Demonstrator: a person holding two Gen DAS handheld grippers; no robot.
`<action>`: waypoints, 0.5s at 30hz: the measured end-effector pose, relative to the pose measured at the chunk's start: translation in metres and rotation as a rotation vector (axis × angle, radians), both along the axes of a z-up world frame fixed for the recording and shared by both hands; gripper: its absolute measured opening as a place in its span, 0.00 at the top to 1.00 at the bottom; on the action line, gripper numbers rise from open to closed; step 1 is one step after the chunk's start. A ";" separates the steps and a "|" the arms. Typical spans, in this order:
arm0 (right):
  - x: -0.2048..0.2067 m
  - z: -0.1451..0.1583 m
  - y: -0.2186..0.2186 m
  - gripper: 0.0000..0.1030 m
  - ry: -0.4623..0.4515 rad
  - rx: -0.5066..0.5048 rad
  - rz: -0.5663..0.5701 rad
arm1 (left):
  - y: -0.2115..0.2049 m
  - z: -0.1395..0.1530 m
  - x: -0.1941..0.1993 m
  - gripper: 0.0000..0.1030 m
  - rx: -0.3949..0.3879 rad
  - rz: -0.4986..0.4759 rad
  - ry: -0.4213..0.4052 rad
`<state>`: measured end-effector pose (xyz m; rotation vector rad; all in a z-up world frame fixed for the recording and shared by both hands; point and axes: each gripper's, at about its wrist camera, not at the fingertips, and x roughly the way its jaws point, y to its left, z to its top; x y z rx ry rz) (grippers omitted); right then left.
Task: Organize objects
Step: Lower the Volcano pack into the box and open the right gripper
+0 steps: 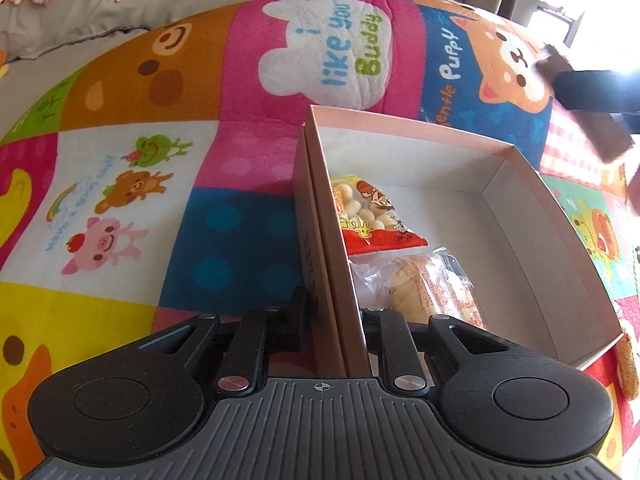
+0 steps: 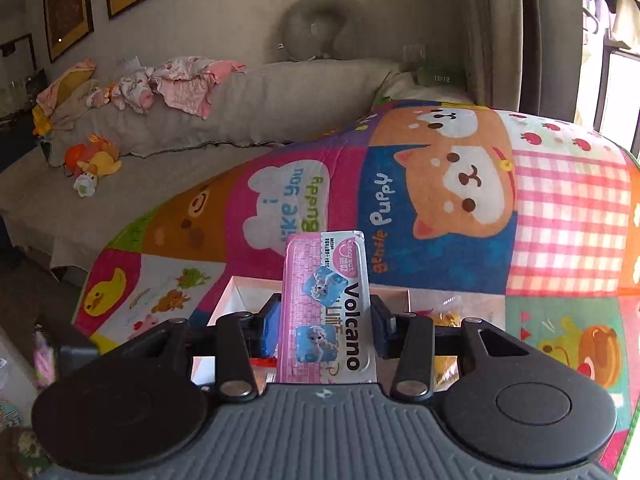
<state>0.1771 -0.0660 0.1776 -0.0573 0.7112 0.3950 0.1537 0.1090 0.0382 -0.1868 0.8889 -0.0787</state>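
A shallow pink cardboard box (image 1: 560, 248) lies on the colourful cartoon quilt (image 1: 248, 160). Inside it are a red-and-yellow snack bag (image 1: 372, 212) and a clear packet of biscuits (image 1: 424, 284). My left gripper (image 1: 334, 312) is shut on the box's near left wall. My right gripper (image 2: 325, 320) is shut on a pink "Volcano" snack packet (image 2: 328, 308) and holds it upright above the box (image 2: 228, 300). The right gripper and its packet show blurred at the far right of the left wrist view (image 1: 588, 92).
A grey sofa (image 2: 240, 92) with baby clothes (image 2: 176, 80) and plush toys (image 2: 94, 164) stands behind the quilt. A grey neck pillow (image 2: 320, 28) sits on the sofa back. Curtains and a bright window (image 2: 616, 80) are at the right.
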 end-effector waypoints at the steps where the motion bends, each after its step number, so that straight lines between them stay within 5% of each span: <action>1: 0.011 -0.008 0.005 0.56 0.030 0.007 0.017 | 0.001 0.000 0.000 0.81 -0.006 -0.001 -0.001; 6: 0.024 -0.035 -0.005 0.48 0.086 0.012 -0.029 | 0.004 -0.001 -0.004 0.80 -0.025 -0.009 -0.006; 15: -0.063 -0.045 -0.128 0.27 -0.030 -0.085 -0.196 | 0.005 -0.001 -0.006 0.80 -0.036 -0.003 -0.014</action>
